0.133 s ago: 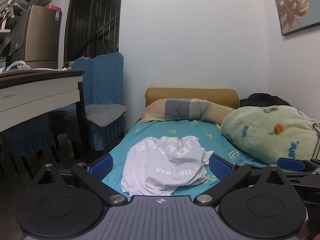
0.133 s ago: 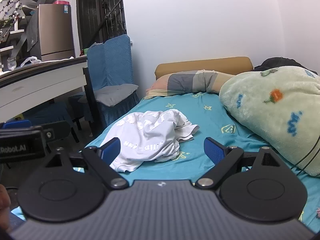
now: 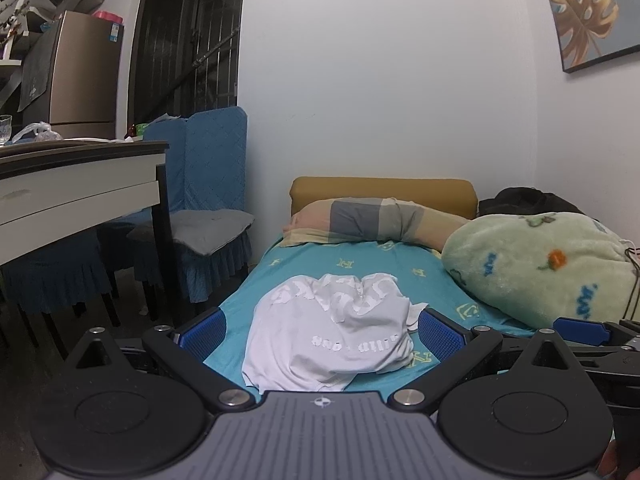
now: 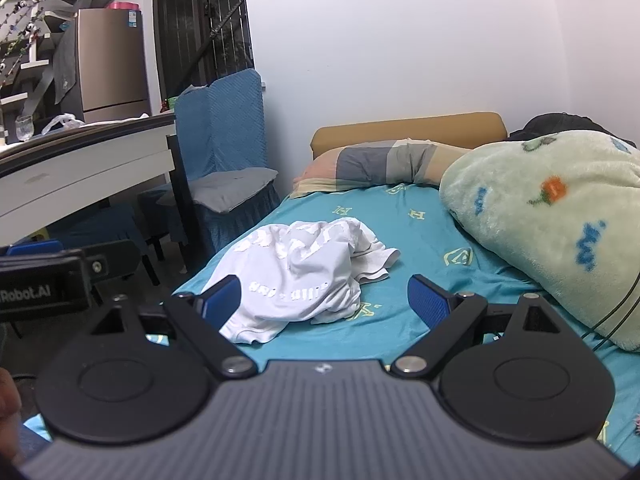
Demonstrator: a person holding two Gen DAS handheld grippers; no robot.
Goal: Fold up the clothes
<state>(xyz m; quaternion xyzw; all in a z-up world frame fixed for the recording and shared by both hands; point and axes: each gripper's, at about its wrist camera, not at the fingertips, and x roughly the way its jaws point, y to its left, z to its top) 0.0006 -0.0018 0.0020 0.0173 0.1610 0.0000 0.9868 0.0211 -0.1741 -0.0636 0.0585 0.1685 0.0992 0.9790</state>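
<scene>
Nearest us, our left gripper (image 3: 320, 330) has its blue pads spread wide and empty, and the crumpled white T-shirt (image 3: 334, 332) lies straight ahead between them on the teal bedsheet (image 3: 360, 260), its near hem close in front of the gripper body. Our right gripper (image 4: 328, 300) is likewise spread and holding nothing, but from it the shirt sits ahead and off to the left, bunched just past the left pad, with bare sheet in front of the right pad. So we judge the left gripper better lined up and nearer for a first pinch. The heap runs roughly away from us toward the head of the bed, printed lettering uppermost, with a loose flap trailing to the right. Compared with a tenth of a second ago we see no real change: both grippers hold the same pose and spread, and the shirt has not shifted. Farther off, the green fleece blanket (image 4: 560, 220) is piled on the right and the striped pillow (image 3: 380, 220) lies against the headboard (image 3: 384, 188).
</scene>
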